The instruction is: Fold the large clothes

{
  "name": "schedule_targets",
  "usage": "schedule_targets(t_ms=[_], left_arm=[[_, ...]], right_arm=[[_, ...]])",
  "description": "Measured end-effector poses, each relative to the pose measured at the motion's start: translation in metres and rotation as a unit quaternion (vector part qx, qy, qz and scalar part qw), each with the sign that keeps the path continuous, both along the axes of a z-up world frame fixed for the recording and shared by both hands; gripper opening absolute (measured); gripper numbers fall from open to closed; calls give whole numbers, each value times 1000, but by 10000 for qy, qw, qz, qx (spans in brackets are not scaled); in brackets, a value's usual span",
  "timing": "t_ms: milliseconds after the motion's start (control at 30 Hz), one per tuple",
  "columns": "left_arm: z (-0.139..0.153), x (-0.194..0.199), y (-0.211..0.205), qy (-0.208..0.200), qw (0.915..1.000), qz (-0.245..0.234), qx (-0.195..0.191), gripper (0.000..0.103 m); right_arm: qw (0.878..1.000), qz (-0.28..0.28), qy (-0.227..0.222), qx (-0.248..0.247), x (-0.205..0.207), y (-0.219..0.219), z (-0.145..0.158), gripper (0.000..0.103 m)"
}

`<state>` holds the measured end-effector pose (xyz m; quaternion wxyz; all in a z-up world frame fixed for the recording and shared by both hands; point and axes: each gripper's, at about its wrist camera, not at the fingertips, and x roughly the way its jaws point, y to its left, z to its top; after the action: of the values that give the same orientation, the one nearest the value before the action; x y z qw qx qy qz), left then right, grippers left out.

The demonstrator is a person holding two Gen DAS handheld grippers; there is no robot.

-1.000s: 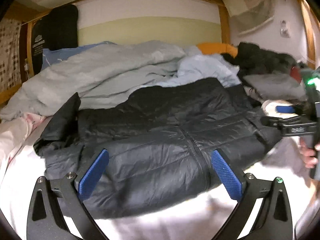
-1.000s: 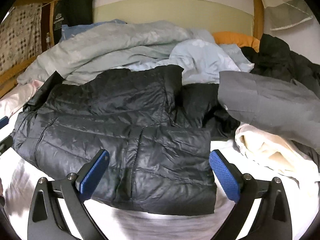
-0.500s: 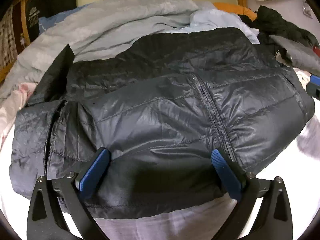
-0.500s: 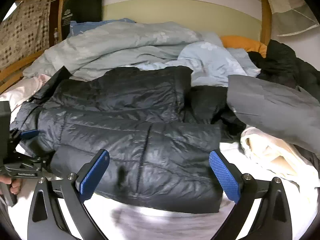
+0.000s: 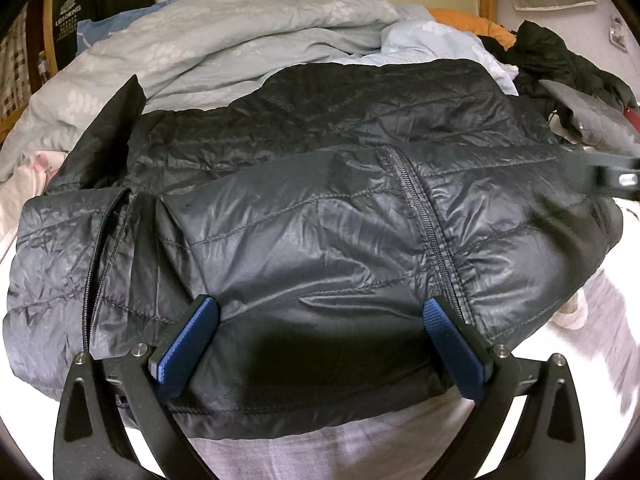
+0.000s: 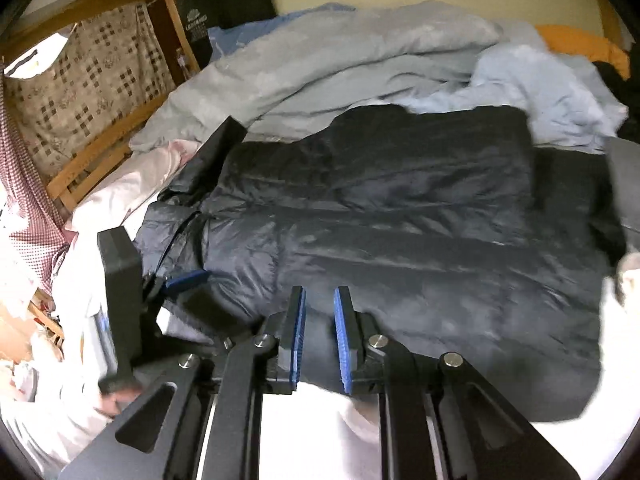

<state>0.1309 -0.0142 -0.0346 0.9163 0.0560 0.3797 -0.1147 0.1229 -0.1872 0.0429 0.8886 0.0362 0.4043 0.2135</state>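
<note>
A black quilted puffer jacket [image 5: 320, 208] lies spread on the white bed sheet [image 5: 312, 452], zip up and hem toward me. My left gripper [image 5: 320, 304] is open wide and rests low on the hem, with jacket fabric between its blue pads [image 5: 188, 340]. In the right wrist view the jacket [image 6: 400, 220] fills the middle. My right gripper [image 6: 320, 320] is at the near hem, its jaws closing to a narrow gap with dark hem fabric between the pads. The left gripper [image 6: 186, 276] shows at that view's left, and a hand grips its handle.
A grey-blue duvet [image 5: 240, 40] and a light blue cloth [image 6: 540, 84] are piled behind the jacket. An orange pillow [image 6: 580, 44] and dark clothes [image 5: 560, 60] lie at the back right. A wooden bed rail [image 6: 104, 144] and checked fabric [image 6: 80, 92] stand to the left.
My right gripper swung left along the hem toward the left gripper, and its jaws went from wide open to nearly shut. The left gripper dropped onto the jacket earlier, then stayed still.
</note>
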Motion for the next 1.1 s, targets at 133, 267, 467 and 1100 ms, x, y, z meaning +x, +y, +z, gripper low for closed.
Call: schedule_targets(t_ms=[133, 267, 467, 1100], left_arm=[[0, 0, 0, -2, 10000, 3, 2, 103], [1, -1, 1, -23, 10000, 35, 28, 102], [0, 0, 0, -19, 9999, 108, 129, 102], [1, -2, 2, -14, 9998, 174, 45, 103]], right_arm=[[9982, 83, 583, 75, 28, 32, -24, 16], [9965, -101, 798, -219, 44, 48, -46, 16], [9923, -321, 1052, -578, 61, 62, -64, 15], [9812, -703, 1800, -18, 128, 56, -77, 15]])
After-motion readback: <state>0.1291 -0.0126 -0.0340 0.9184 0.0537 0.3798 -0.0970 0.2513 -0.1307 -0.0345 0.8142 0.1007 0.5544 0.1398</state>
